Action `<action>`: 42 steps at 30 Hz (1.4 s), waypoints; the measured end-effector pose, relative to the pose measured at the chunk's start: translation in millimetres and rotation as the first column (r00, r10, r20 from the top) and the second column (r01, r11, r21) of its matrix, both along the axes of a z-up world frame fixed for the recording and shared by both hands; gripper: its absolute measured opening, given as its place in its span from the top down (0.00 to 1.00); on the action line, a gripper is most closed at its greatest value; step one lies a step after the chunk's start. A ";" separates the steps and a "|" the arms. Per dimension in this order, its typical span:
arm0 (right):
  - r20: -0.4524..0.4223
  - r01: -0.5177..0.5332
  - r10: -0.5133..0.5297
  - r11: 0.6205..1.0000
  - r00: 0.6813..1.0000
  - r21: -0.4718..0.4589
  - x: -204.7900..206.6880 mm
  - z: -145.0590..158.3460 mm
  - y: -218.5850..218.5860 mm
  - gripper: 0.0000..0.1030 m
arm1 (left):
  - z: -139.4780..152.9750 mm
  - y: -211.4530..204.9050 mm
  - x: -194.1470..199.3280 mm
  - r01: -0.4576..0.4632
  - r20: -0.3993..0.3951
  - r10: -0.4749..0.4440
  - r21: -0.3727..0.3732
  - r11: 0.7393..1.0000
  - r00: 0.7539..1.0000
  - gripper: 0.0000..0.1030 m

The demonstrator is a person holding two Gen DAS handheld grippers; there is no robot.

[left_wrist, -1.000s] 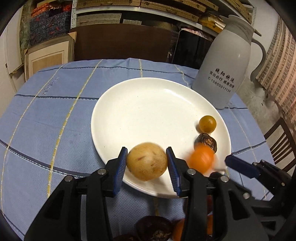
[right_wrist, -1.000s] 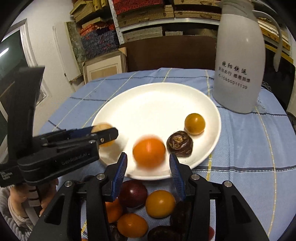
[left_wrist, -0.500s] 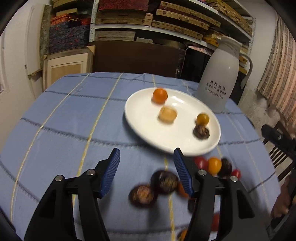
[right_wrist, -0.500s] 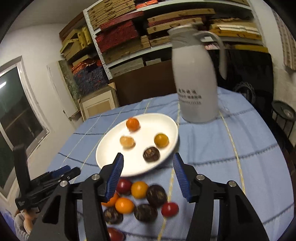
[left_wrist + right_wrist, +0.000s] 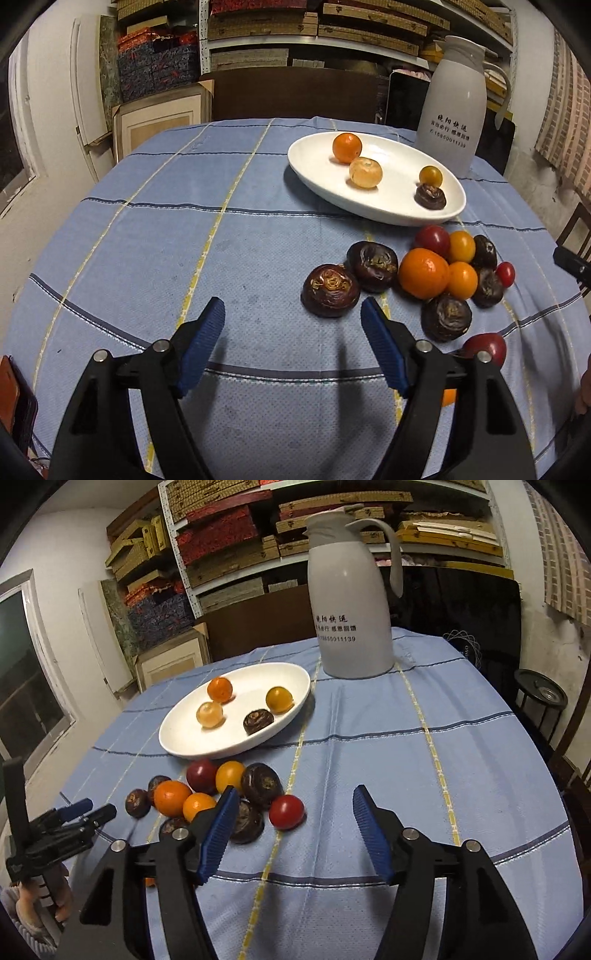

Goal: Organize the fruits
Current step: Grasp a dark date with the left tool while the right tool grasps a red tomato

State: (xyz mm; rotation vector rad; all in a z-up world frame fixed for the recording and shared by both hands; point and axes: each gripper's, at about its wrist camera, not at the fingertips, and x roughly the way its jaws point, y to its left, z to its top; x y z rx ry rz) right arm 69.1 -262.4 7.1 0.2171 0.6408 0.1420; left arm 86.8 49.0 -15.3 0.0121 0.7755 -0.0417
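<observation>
Currently between picks, by the look of it. Both grippers empty and held back from the fruit: left gripper (image 5: 291,319) with fingers spread wide over bare blue checked cloth on the round worktop (image 5: 155,236); right gripper (image 5: 291,806) likewise wide, gripping nothing, hovering just right of the loose pile.

Four fruits in the shallow white oval plate (image 5: 314,177): a small round orange (image 5: 346,147), a pale translucent peeled fruit (image 5: 365,172), a little yellow tomato (image 5: 430,176) and a dark wrinkled chestnut-like fruit (image 5: 430,196), the last two touching or nearly so. Unsorted on the cloth just in front of the plate: a heap of dark wrinkled ones, oranges, red and yellow tomatoes. Nearest the left fingers, a dark brown wrinkled fruit (image 5: 330,290), slightly right of the gap. Nearest the right gripper, a small red cherry tomato (image 5: 286,811), between the fingers in view but ahead of the tips.

Probably about a third done. Next move, judged only from positions: advance and shift right with the left tool to straddle the brown fruit, close gently, lift, carry over the plate rim. Round shapes likely to roll if nudged off-centre, so a centred approach needed. Tall white thermos jug (image 5: 352,590) behind the plate, well clear of the path.
</observation>
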 end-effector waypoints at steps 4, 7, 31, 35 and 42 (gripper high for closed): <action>0.000 -0.018 0.018 1.000 1.000 -0.003 4.3 0.3 2.0 0.37 | -1.6 -2.3 7.8 0.011 -0.011 -0.011 0.001 1.000 1.000 0.23; -0.053 -0.027 0.027 1.000 0.998 -0.005 11.5 -10.0 3.4 0.37 | -8.8 -4.5 16.7 0.019 -0.041 -0.019 0.016 1.000 0.999 0.23; -0.156 -0.021 0.013 0.998 0.988 -0.052 28.9 -33.4 6.4 0.37 | -19.7 -18.7 46.7 0.138 -0.077 -0.138 -0.013 0.990 0.987 0.60; -0.161 -0.054 0.031 0.989 0.986 -0.137 35.8 -39.4 24.1 0.37 | -15.2 -17.4 43.7 0.139 -0.065 -0.140 -0.023 0.990 0.988 0.60; -0.191 -0.096 0.067 0.985 0.979 -0.144 51.5 -46.2 32.3 0.64 | -9.5 -19.5 40.8 0.152 -0.053 -0.154 -0.034 0.988 0.987 0.60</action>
